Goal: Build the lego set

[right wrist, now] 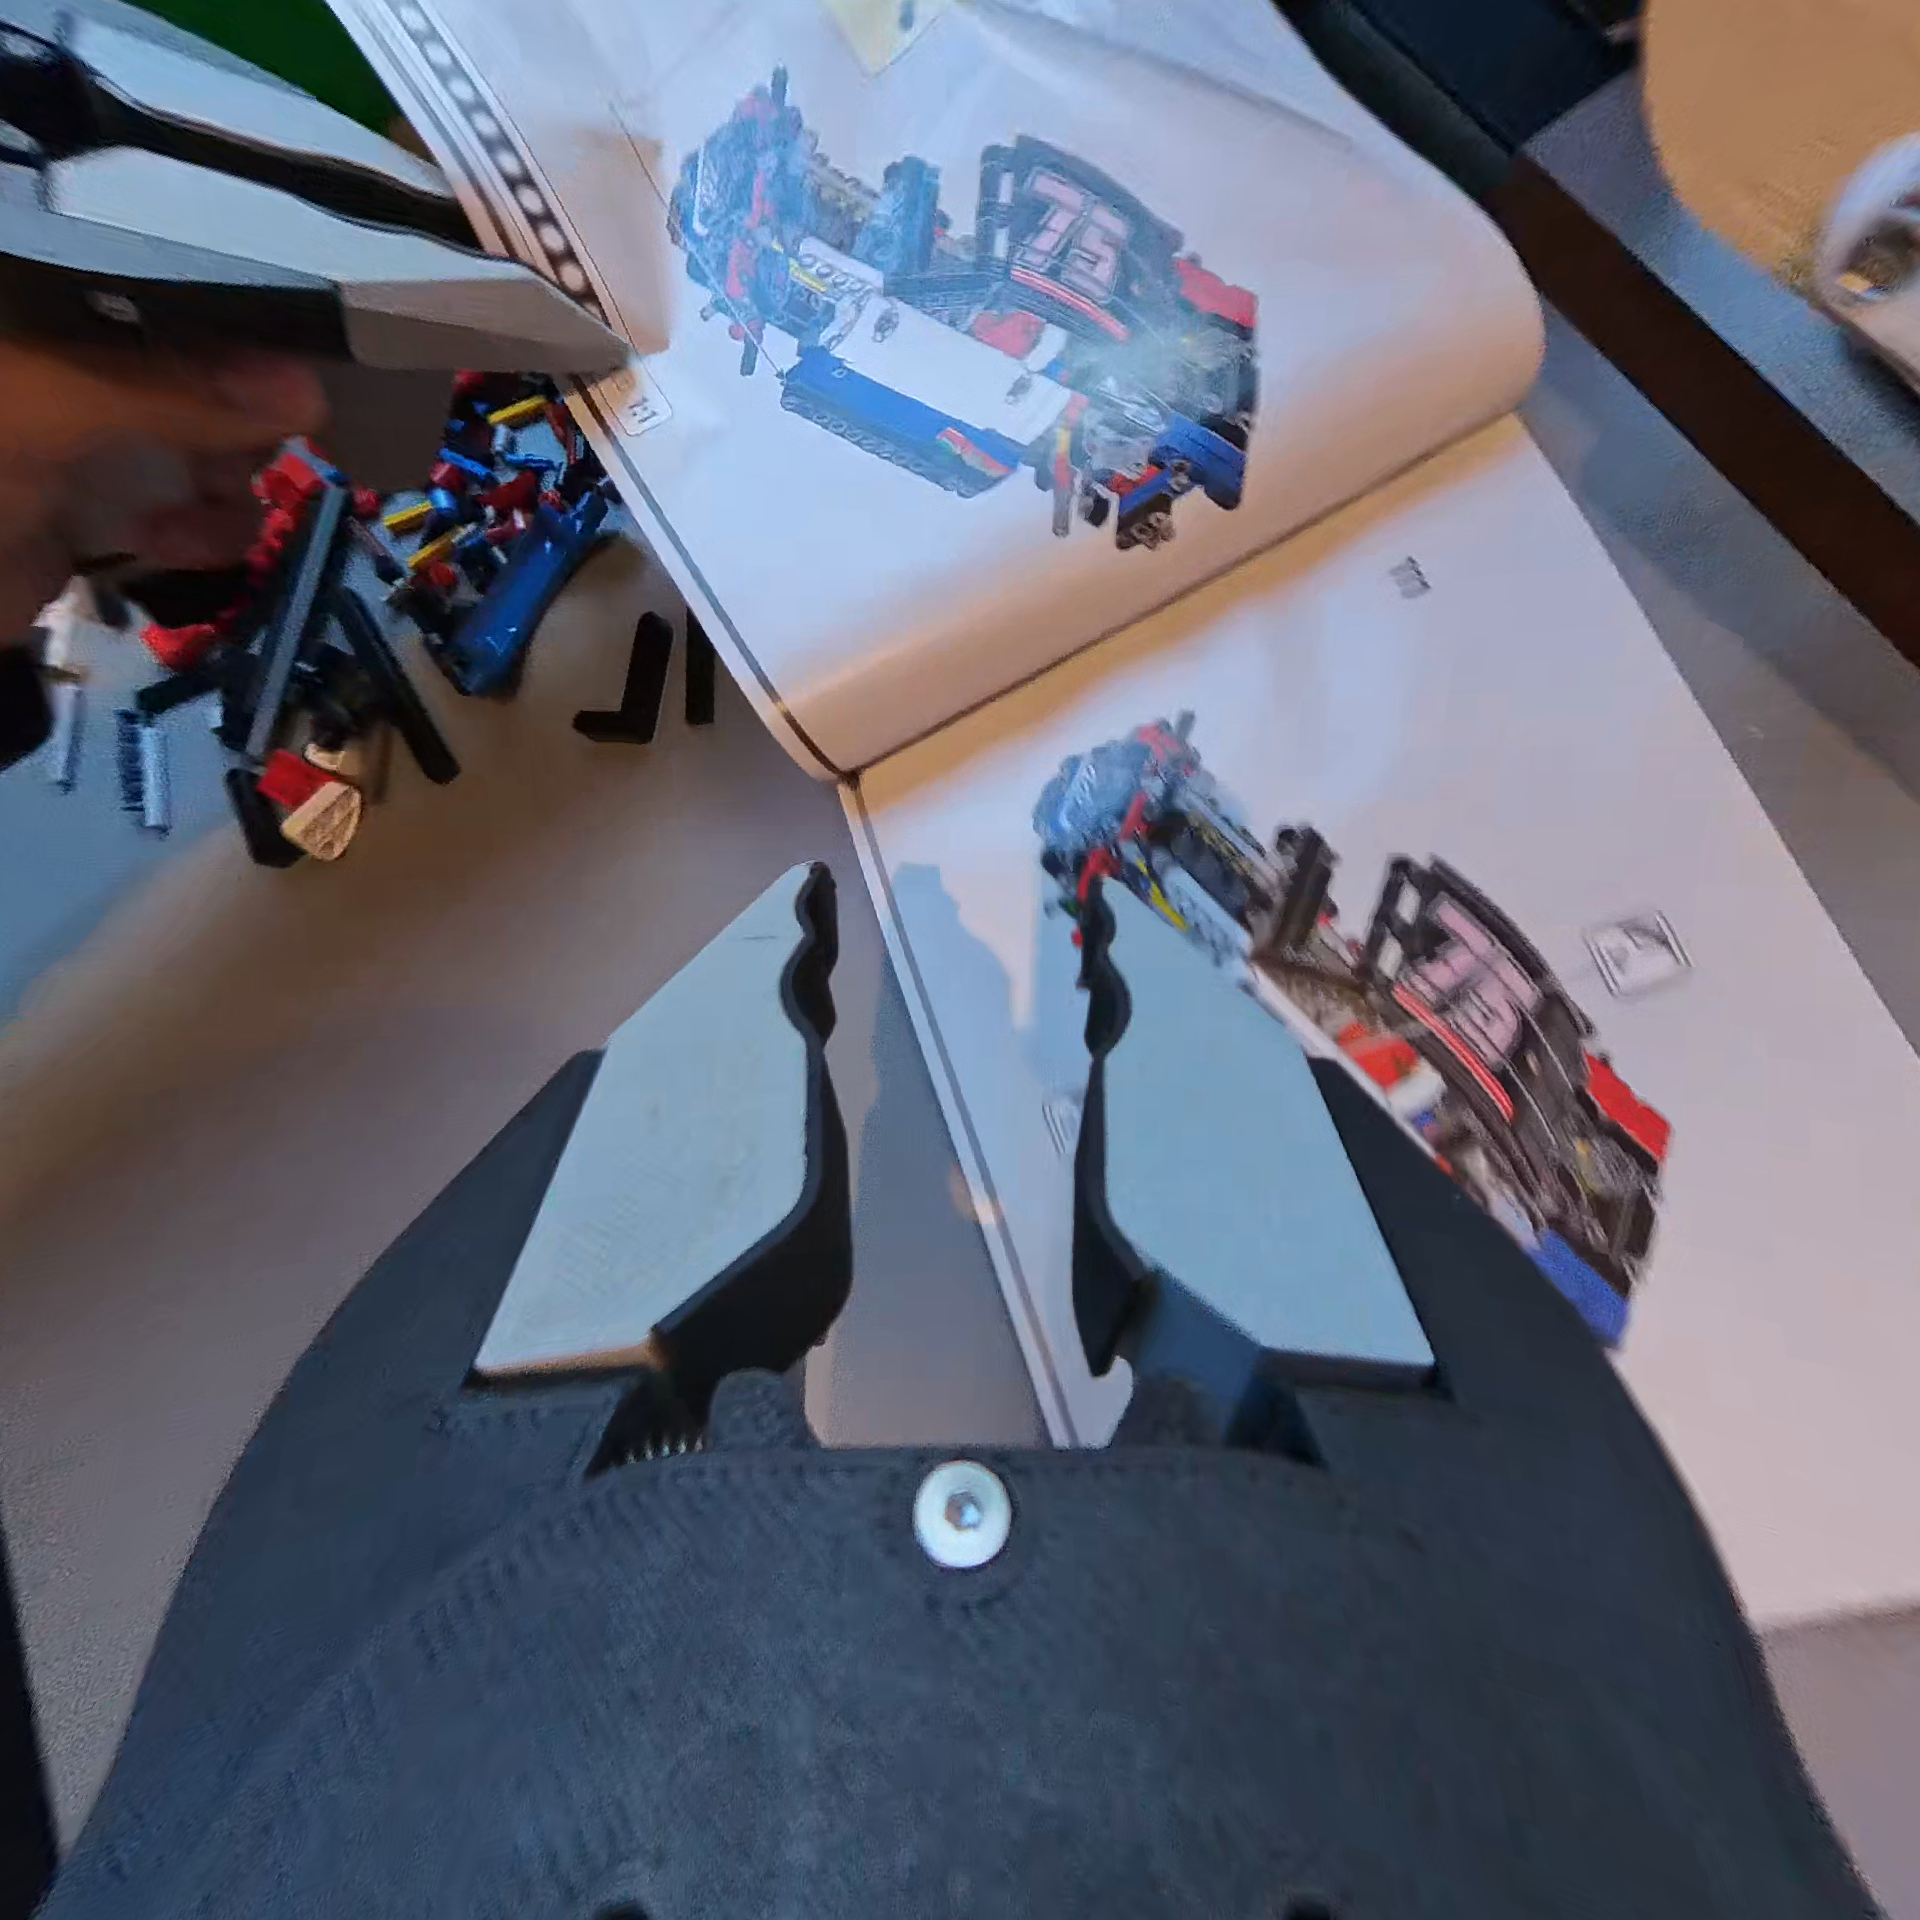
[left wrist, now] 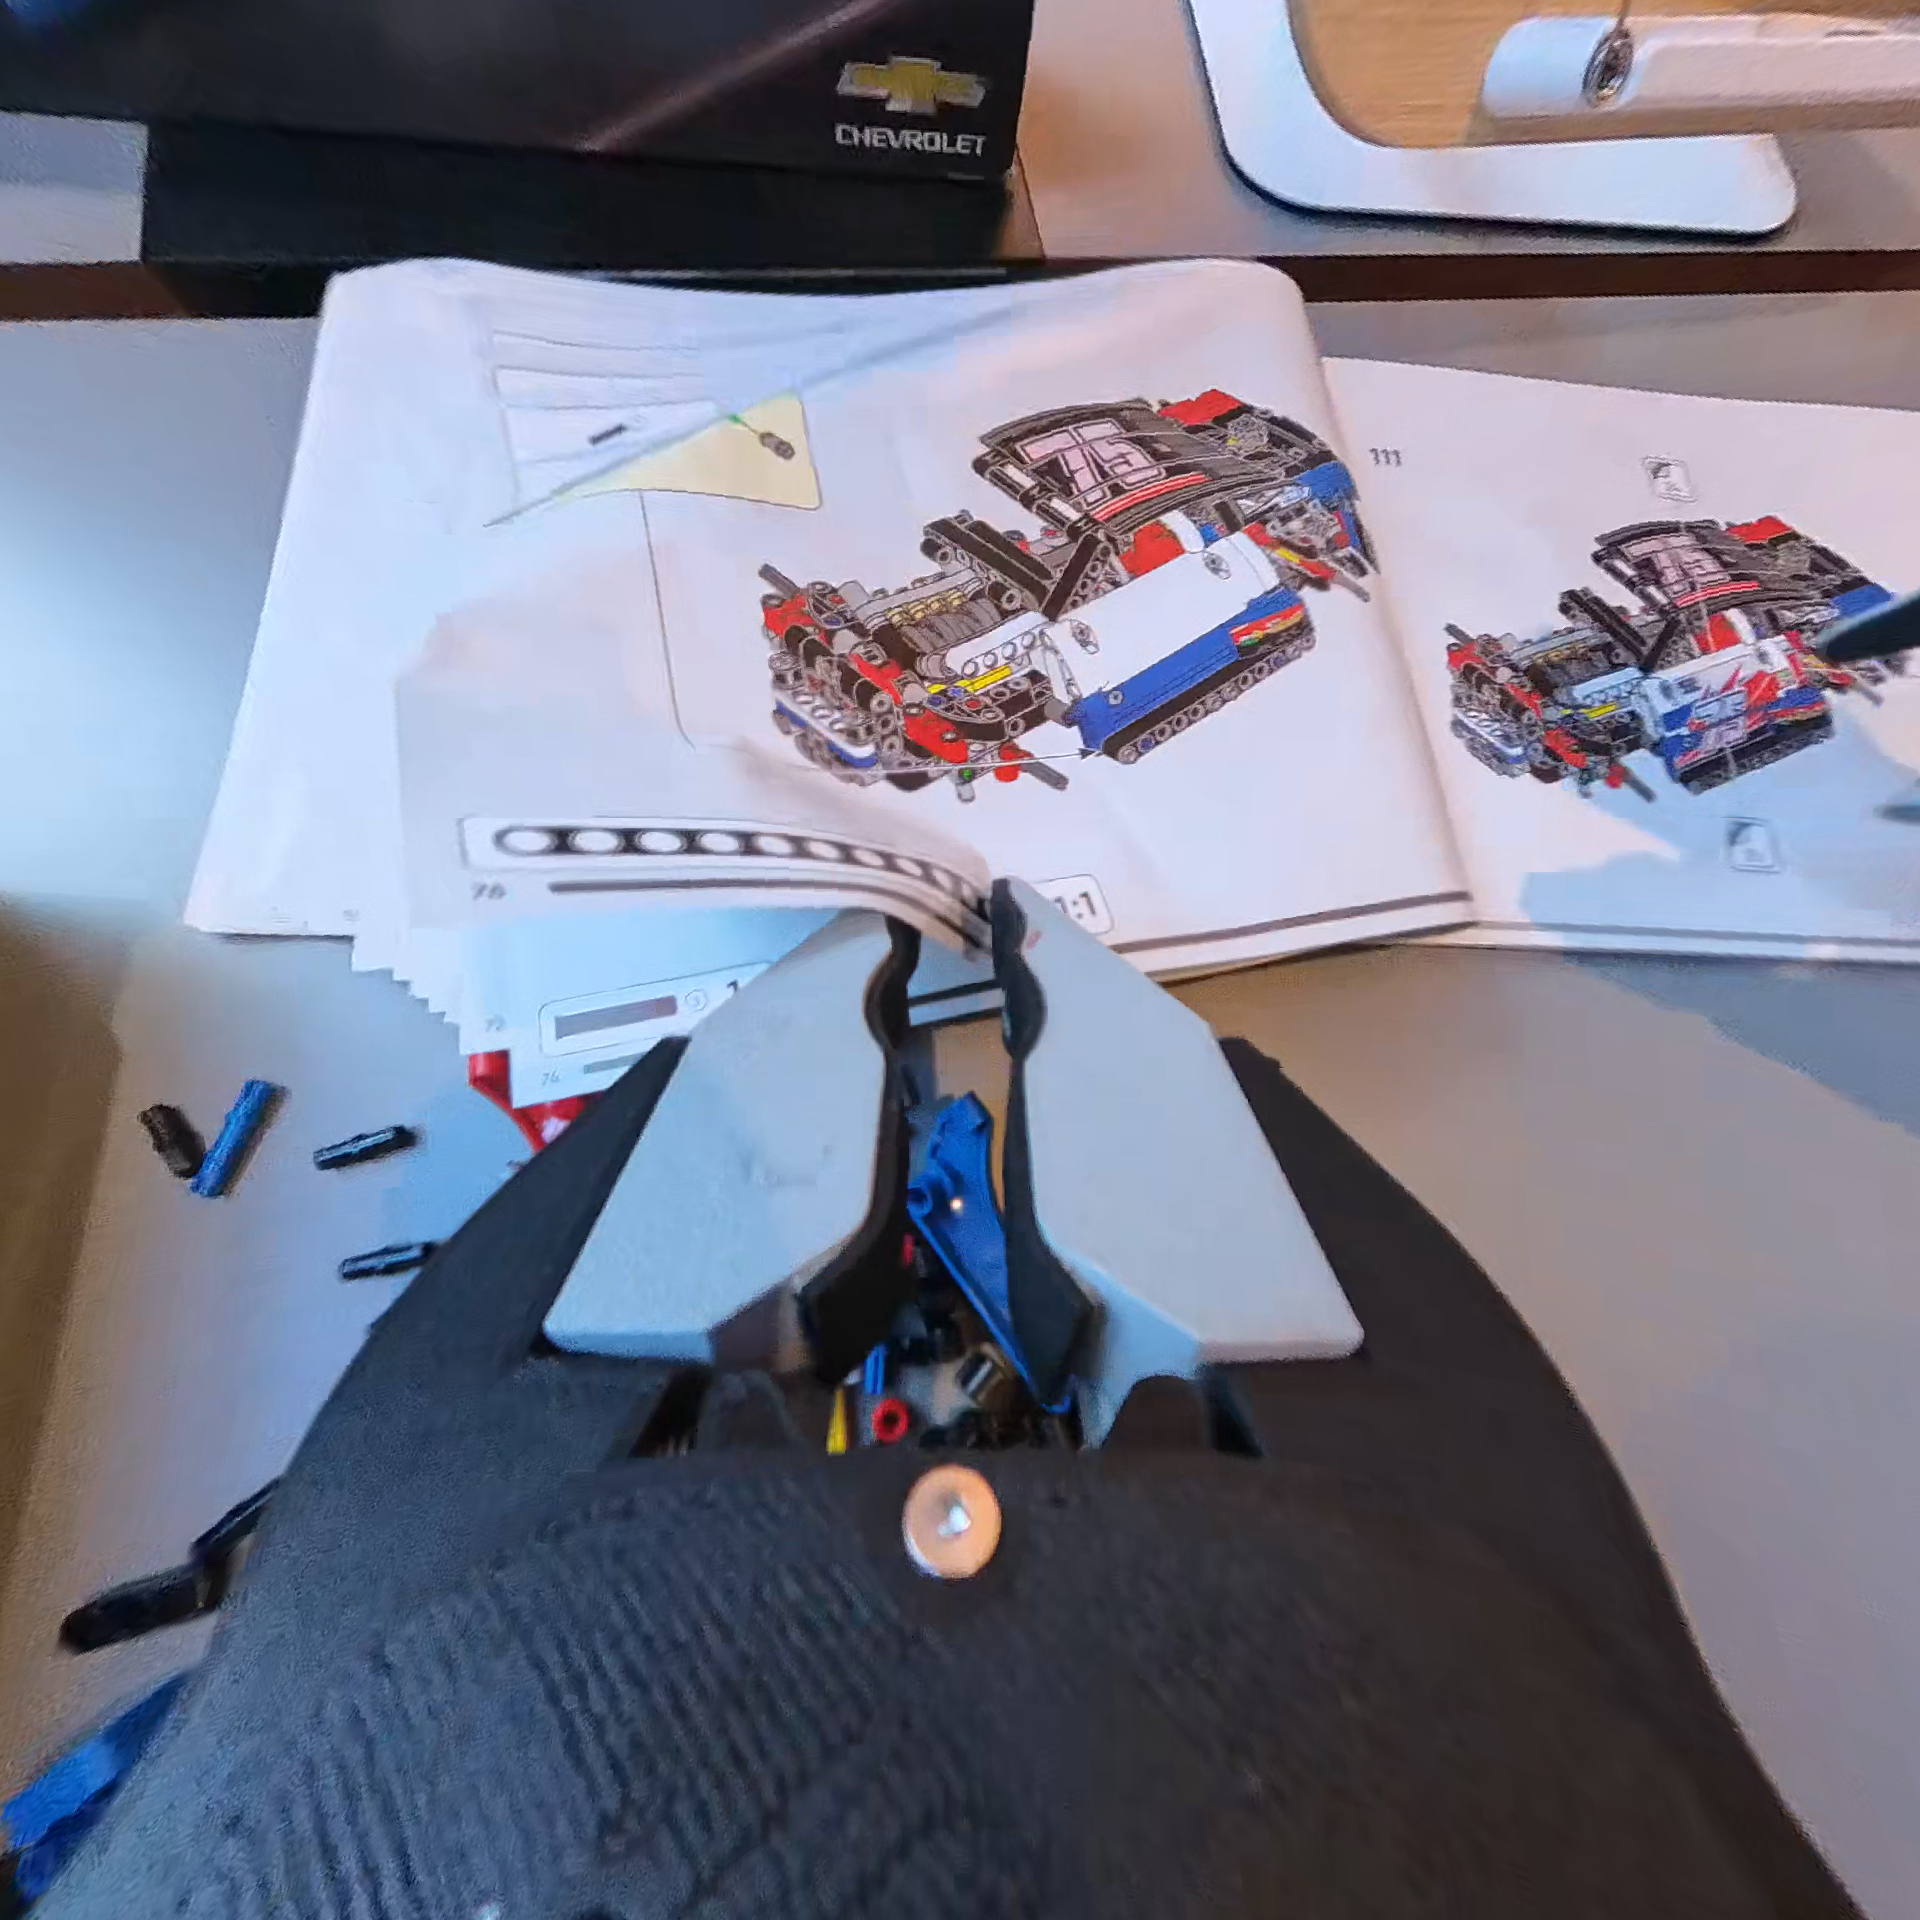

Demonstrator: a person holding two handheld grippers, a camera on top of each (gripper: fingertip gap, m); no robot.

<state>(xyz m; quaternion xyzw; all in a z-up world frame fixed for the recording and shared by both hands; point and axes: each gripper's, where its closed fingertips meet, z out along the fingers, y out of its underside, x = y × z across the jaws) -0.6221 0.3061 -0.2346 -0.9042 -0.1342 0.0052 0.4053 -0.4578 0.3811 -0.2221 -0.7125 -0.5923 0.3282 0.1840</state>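
Note:
The open instruction booklet (left wrist: 1195, 644) lies on the grey table (left wrist: 1558, 1195). My left gripper (left wrist: 951, 914) is shut on the lower edge of a booklet page (left wrist: 727, 842) and holds it lifted and curled. The right wrist view shows this too, with the left gripper (right wrist: 582, 312) pinching the raised page (right wrist: 1039, 364). My right gripper (right wrist: 956, 904) is open and empty, above the booklet's front edge at the spine. Loose lego pieces (right wrist: 468, 499) and a partly built black and red assembly (right wrist: 301, 665) lie left of the booklet.
A blue pin (left wrist: 237, 1138) and black pins (left wrist: 364, 1146) lie on the table at the left. A black L-shaped beam (right wrist: 634, 686) lies by the booklet. A black set box (left wrist: 582, 83) and a white stand (left wrist: 1507, 156) are behind the booklet. About 20 cm separates my left fingertips from my right.

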